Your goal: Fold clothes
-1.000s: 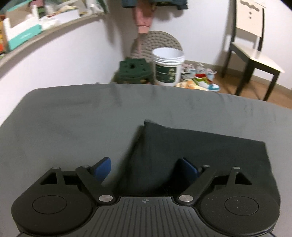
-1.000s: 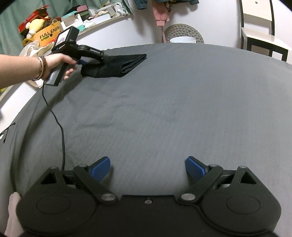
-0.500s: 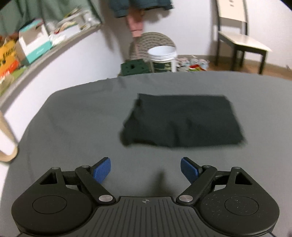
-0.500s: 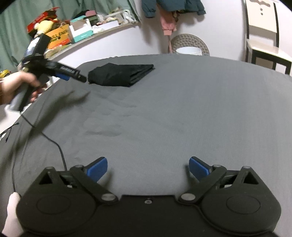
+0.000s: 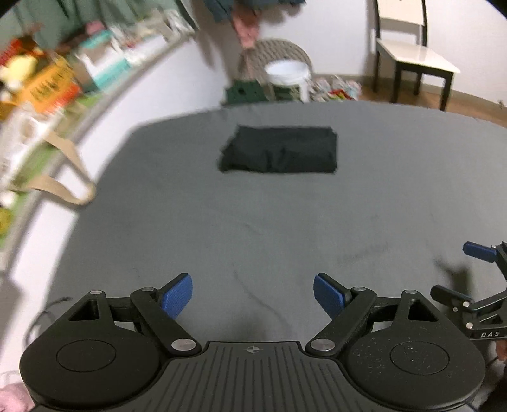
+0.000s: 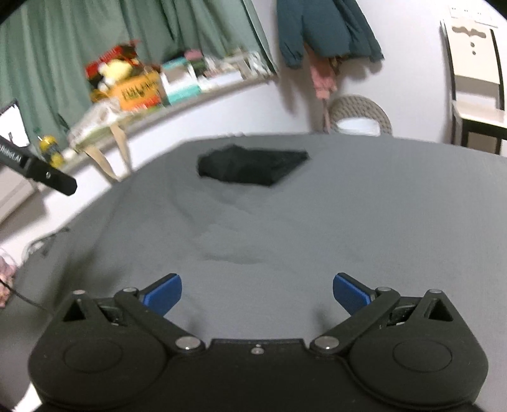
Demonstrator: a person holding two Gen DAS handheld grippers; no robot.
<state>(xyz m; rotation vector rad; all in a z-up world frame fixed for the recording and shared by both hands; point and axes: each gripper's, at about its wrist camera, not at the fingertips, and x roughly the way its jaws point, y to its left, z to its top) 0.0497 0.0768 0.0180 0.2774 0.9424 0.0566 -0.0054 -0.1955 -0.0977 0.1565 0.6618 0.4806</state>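
Shelf clutter (image 5: 47,88) runs along the far left of the left wrist view, blurred: an orange box, teal-and-white boxes and a yellow soft toy on a curved ledge, with a beige tote bag strap (image 5: 68,177) hanging below it. The grey sheet (image 5: 253,228) covers the bed and fills most of both views, lightly creased. On it, toward the far side and a little left of centre, lies the folded black garment (image 5: 279,149), a flat rectangle, well apart from both claws. Beyond the bed edge stand a dark green stool (image 5: 245,92), a white bucket (image 5: 288,77) in front of a round woven piece, and some scattered shoes. A white-seated chair (image 5: 415,57) with dark legs stands at the far right.

The left claw (image 5: 252,296) hovers low over the bare sheet, its blue pads (image 5: 176,294) spread wide apart with nothing between them. The right claw (image 5: 475,250) shows at the right edge of this view, just beside the left one.

In the right wrist view, a black bar of the left claw (image 6: 38,172) juts in from the left edge. The green curtain (image 6: 126,41) hangs behind the shelf, and a teal jacket (image 6: 326,28) hangs on the wall. The garment (image 6: 253,166) lies at the far centre. The right claw (image 6: 257,293) is likewise spread wide and empty above the sheet.
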